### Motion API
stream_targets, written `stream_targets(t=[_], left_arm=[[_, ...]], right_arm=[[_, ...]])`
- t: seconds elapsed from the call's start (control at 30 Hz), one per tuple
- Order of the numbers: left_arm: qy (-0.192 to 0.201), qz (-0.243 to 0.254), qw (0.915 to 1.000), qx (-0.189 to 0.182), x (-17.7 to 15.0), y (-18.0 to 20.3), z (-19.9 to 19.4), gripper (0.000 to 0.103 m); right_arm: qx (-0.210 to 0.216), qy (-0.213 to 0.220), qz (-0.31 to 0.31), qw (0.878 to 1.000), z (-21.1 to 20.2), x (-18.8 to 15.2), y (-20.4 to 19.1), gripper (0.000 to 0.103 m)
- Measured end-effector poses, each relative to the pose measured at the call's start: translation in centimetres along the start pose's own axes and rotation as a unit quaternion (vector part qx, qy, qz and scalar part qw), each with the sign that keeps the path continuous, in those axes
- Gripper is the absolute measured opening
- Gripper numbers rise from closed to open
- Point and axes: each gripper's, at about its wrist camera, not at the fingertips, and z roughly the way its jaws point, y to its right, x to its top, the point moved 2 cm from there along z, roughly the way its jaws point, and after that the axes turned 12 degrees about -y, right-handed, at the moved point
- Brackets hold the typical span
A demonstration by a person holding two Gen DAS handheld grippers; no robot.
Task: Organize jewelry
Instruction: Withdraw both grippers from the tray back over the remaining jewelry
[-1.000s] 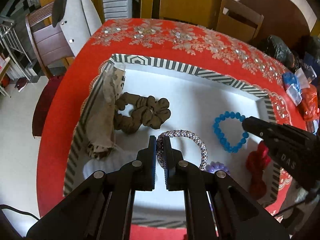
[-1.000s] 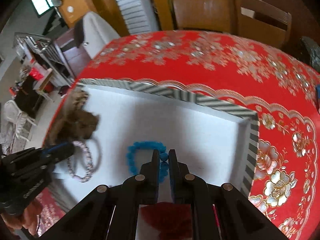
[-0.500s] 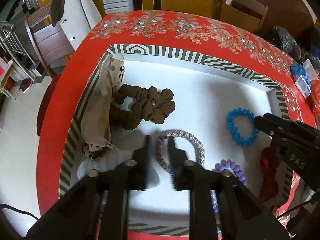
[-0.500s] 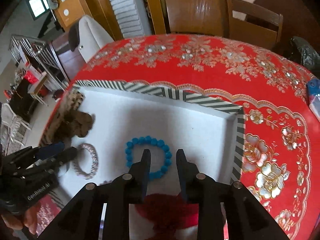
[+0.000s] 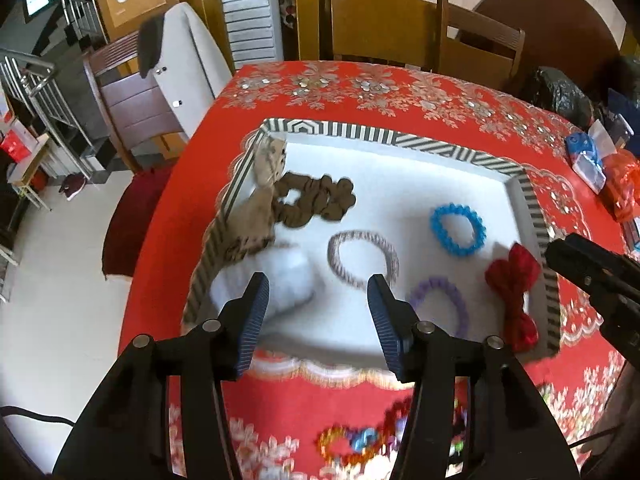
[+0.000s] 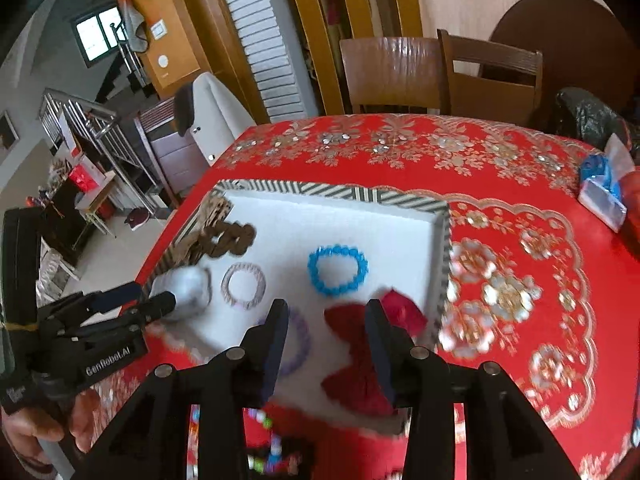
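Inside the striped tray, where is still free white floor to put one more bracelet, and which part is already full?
Free floor lies along the far wall of the tray, behind the brown scrunchie and blue bracelet. A smaller patch sits between those two. The near side is crowded: white pouch, grey bracelet, purple hair tie, red bow.

You get bright, even daylight in both views, with a window (image 6: 98, 36) glowing at far left. The white tray (image 5: 424, 184) nearly blows out, and soft shadows fall under the bracelets. Motion blur smears the near tablecloth (image 6: 516, 292) and the beads at bottom (hard to read). Fisheye bending curves the edges, and the corners go black.
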Motion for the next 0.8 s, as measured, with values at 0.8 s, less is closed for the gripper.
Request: stream_targets(t=[0.8], left_arm=[[0.031, -0.026, 0.9991, 0.016, -11.8, 1.5, -7.7, 0.051]], right_arm=[[-0.022, 0.008, -0.011, 1.000, -7.3, -11.4, -1.8, 0.041]])
